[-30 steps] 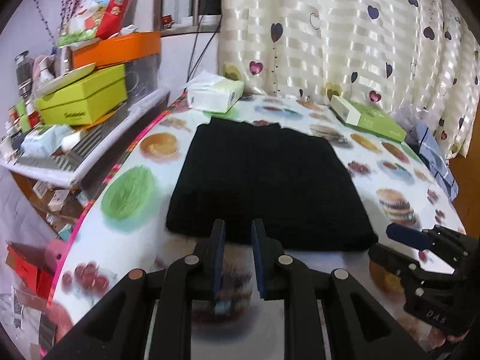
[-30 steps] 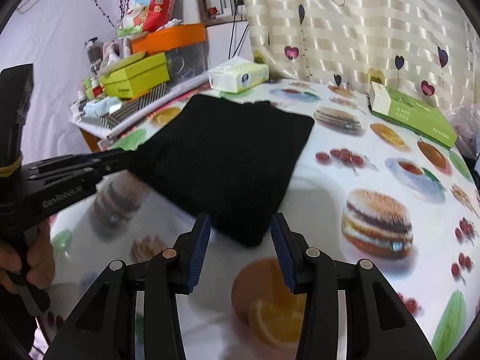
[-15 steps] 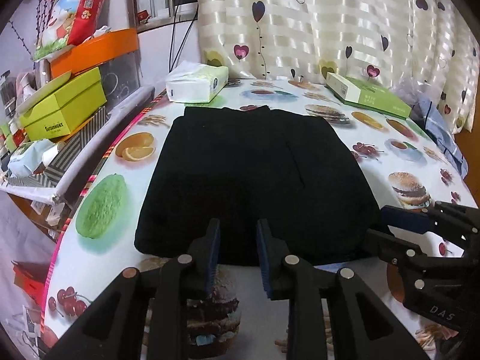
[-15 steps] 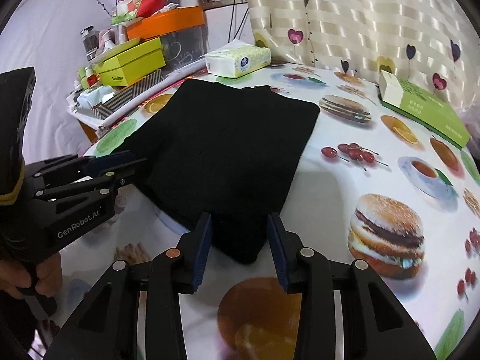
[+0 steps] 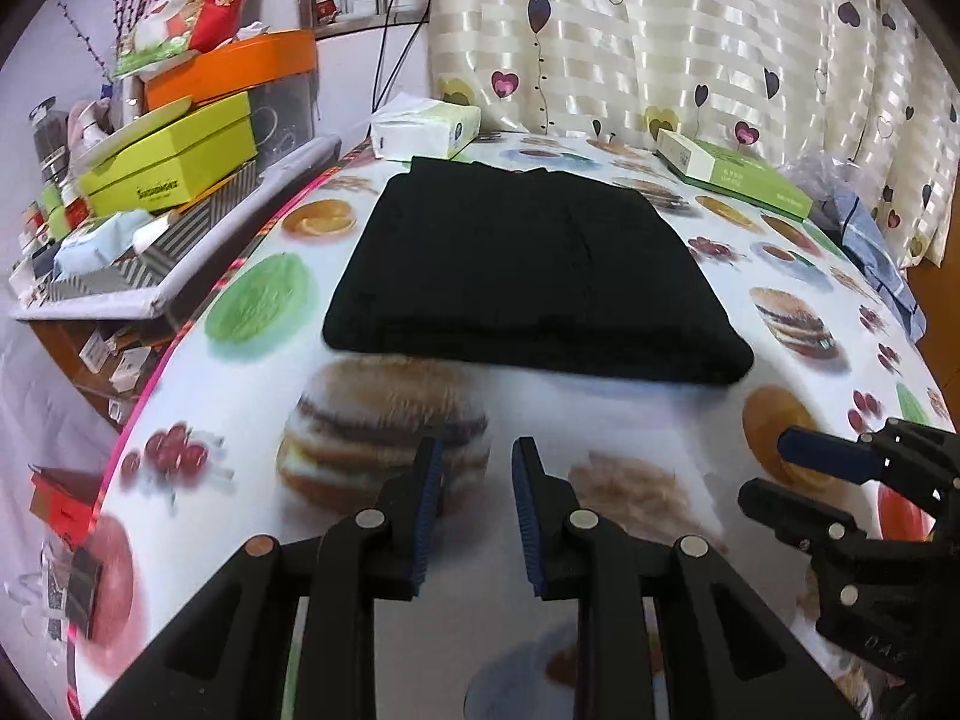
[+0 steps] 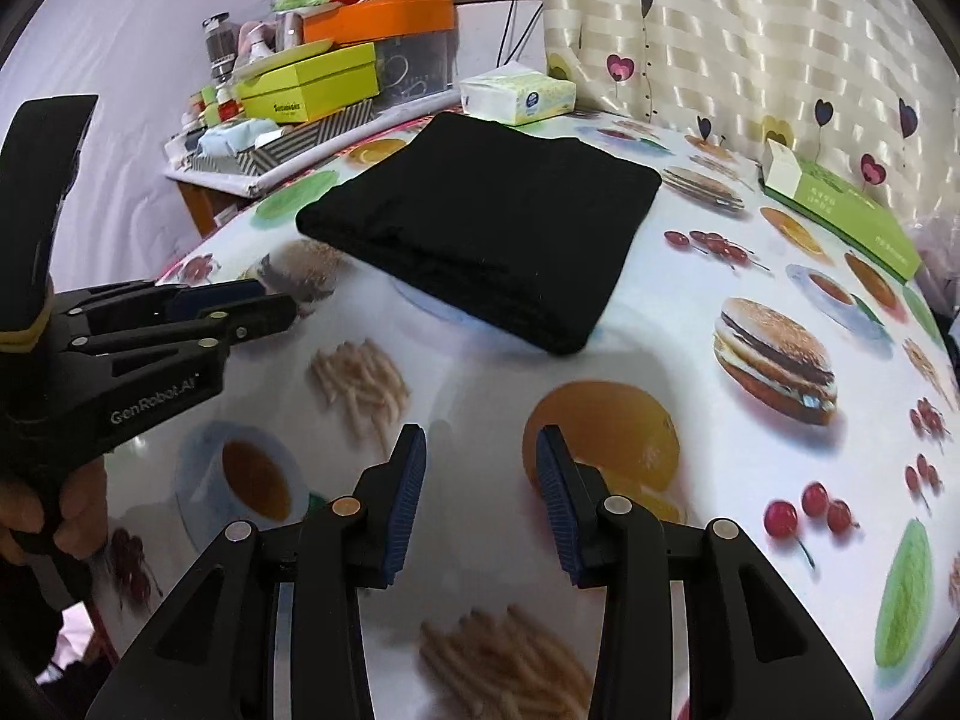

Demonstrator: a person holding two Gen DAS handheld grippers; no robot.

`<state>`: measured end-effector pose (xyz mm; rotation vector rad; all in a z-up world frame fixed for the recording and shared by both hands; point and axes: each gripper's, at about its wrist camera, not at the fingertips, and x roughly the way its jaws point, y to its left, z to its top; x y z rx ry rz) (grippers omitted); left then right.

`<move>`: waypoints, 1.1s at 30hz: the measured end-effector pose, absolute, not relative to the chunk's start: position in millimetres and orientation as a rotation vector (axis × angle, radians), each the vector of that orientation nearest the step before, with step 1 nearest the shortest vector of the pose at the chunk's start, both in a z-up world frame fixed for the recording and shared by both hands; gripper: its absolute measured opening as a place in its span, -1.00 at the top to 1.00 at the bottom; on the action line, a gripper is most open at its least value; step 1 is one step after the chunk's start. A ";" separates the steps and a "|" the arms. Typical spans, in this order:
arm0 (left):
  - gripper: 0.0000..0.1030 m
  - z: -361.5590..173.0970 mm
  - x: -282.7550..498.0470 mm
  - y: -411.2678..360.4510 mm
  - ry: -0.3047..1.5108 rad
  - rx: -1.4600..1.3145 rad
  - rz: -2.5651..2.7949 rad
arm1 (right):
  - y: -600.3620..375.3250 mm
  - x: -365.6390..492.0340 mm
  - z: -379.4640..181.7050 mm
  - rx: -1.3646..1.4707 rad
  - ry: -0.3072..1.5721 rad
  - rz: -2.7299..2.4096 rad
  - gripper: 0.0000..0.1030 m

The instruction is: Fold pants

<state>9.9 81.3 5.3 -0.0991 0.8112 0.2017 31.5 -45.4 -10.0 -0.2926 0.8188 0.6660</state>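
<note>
Left wrist view: folded pants ahead on bench; left claw and right claw empty, narrowly parted, well apart.

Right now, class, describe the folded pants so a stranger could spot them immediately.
Find the table with the food-print cloth in front of the heart-patterned curtain. The pants lie mid-table as a flat folded rectangle, between the tissue pack and the green box; they alone are plain black.
</note>
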 end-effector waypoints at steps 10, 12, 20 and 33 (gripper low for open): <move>0.48 -1.4 8.6 81.6 0.828 -0.093 0.199 | -38.4 30.4 -16.4 -0.345 0.816 0.652 0.15; 0.48 -2.6 13.1 81.9 0.831 -0.090 0.195 | -38.3 36.7 -18.5 -0.333 0.832 0.651 0.15; 0.48 -7.7 21.0 85.0 0.852 -0.088 0.194 | -35.5 48.0 -20.3 -0.329 0.844 0.633 -0.01; 0.19 -8.5 26.0 89.0 0.858 -0.075 0.193 | -30.8 52.8 -22.2 -0.337 0.850 0.635 -0.27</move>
